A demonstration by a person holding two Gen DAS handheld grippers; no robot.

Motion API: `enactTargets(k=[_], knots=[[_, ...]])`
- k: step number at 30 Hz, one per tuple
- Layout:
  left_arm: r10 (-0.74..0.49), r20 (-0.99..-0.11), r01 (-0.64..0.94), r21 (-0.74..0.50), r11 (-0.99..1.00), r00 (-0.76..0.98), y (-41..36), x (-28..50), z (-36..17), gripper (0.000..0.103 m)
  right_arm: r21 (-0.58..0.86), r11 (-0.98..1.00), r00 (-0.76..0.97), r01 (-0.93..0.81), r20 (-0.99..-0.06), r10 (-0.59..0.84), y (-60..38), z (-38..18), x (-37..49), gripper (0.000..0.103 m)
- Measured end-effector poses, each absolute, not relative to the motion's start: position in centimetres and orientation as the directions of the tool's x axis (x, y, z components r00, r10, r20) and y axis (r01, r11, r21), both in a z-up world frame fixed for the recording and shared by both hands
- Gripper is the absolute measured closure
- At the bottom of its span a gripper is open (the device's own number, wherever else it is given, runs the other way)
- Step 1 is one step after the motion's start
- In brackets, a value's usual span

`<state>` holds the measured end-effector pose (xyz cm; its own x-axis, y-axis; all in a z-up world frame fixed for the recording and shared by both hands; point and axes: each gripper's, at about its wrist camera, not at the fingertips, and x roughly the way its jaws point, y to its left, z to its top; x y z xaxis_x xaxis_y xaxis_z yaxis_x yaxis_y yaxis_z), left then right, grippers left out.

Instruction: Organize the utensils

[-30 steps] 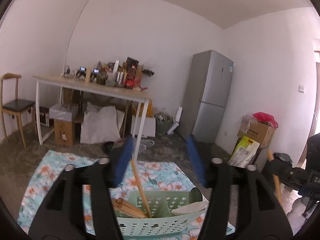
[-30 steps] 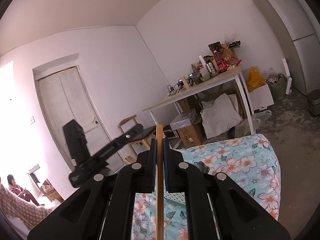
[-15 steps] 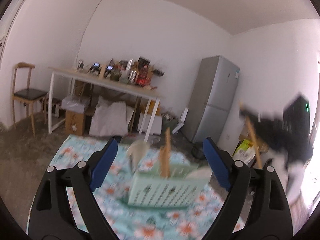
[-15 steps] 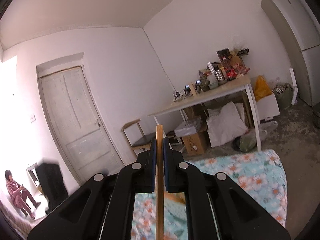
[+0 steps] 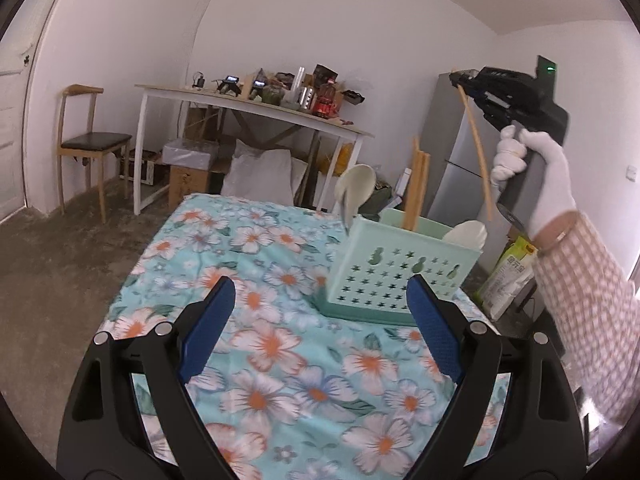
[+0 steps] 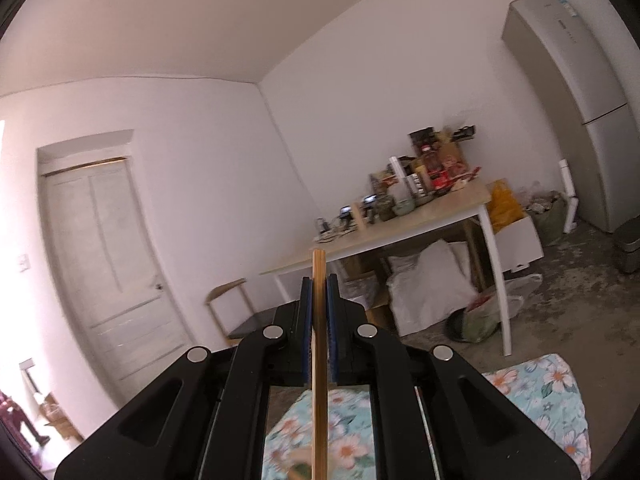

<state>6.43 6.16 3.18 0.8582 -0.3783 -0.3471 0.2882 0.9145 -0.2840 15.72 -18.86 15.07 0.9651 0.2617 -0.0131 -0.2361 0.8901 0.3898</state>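
Note:
A mint-green perforated utensil holder (image 5: 400,276) stands on the floral tablecloth (image 5: 280,360). It holds wooden chopsticks (image 5: 416,188) and two white spoons (image 5: 354,190). My left gripper (image 5: 320,328) is open and empty, low over the cloth, in front of the holder. My right gripper (image 6: 319,284) is shut on a wooden chopstick (image 6: 319,360). In the left wrist view the right gripper (image 5: 460,78) holds that chopstick (image 5: 476,148) in the air above the holder's right side.
A white desk (image 5: 256,108) with clutter stands behind, with boxes and bags under it. A wooden chair (image 5: 88,140) is at the left, a grey fridge (image 5: 452,152) at the right. A door (image 6: 104,256) shows in the right wrist view.
My left gripper has pulled back and down from over the holder, so the holder now stands ahead. My right gripper has lifted the chopstick higher, still gripped.

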Motion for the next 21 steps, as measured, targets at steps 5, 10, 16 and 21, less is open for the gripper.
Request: enactTargets(k=[5, 10, 16, 21], knots=[[-0.367, -0.347, 0.269, -0.3, 0.915, 0.863, 7.3, 6.8, 2.4, 0.019, 0.362, 0.92, 0.983, -0.152, -0.044, 0.18, -18.6, 14.6, 18.1, 0.096], [-0.357, -0.359, 0.244, -0.322, 0.915, 0.863, 8.3, 7.1, 1.6, 0.019, 0.262, 0.961, 0.991, -0.084, -0.082, 0.109, -17.8, 13.6, 18.9, 0.096], [-0.35, -0.363, 0.231, -0.333, 0.914, 0.863, 8.6, 7.3, 1.4, 0.019, 0.131, 0.989, 0.985, -0.067, -0.147, 0.086, -16.5, 12.8, 18.5, 0.095], [-0.352, -0.361, 0.235, -0.331, 0.914, 0.864, 8.3, 7.2, 1.8, 0.019, 0.113, 0.99, 0.983, -0.088, -0.154, 0.105, -16.5, 13.1, 16.4, 0.065]])
